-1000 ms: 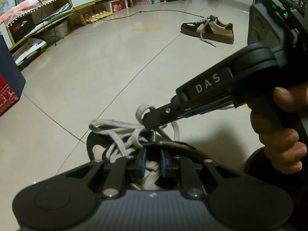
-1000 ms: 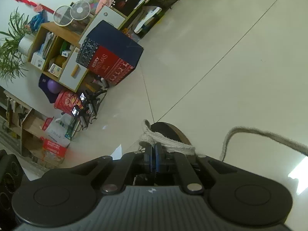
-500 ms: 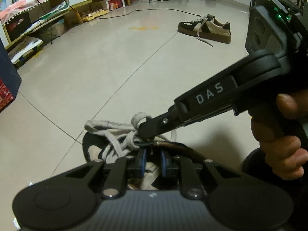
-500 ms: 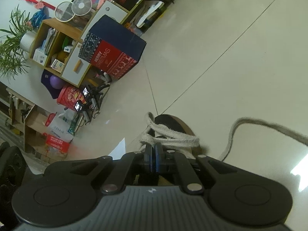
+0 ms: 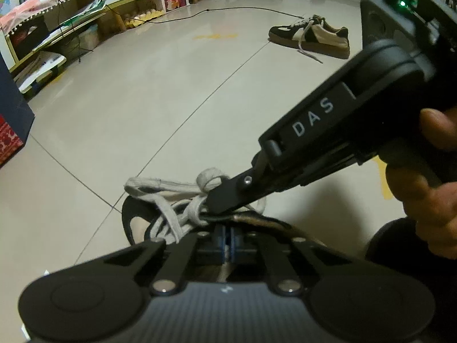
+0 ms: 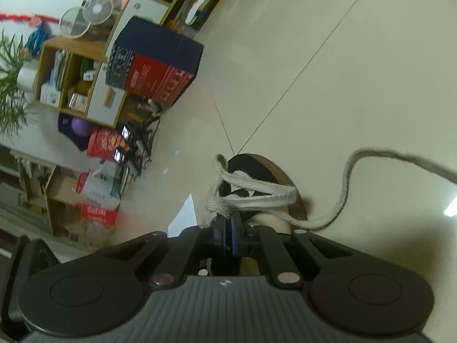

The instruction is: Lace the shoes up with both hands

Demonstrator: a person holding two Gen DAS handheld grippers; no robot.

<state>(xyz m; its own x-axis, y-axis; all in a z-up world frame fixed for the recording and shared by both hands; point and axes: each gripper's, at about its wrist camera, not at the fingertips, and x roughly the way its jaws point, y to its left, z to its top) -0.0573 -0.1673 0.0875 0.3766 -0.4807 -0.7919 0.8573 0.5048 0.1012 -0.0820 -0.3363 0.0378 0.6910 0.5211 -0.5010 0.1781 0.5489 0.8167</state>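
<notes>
— What do we get from the left wrist view that the right one lacks?

— The right claw point(image 5: 217, 200) seen from outside, a hand point(image 5: 428, 188) on its handle, and a second shoe point(image 5: 310, 35) far across the floor point(image 5: 142, 100). The right wrist view gives us instead the shelves, a red and blue box point(image 6: 154, 65) and the lace's loose tail point(image 6: 351, 180) trailing over the tiles.

— So how many do we count?

— Two shoes, two claws, one hand.

— And the near shoe point(image 5: 134, 223)?

— On the floor, just ahead of both claws. The left claw point(image 5: 227, 243) has its pads together, a pale strip between them (we think lace, but cannot be sure). The right claw's pads are clamped on the lace point(image 6: 245, 194) at the knot.
</notes>
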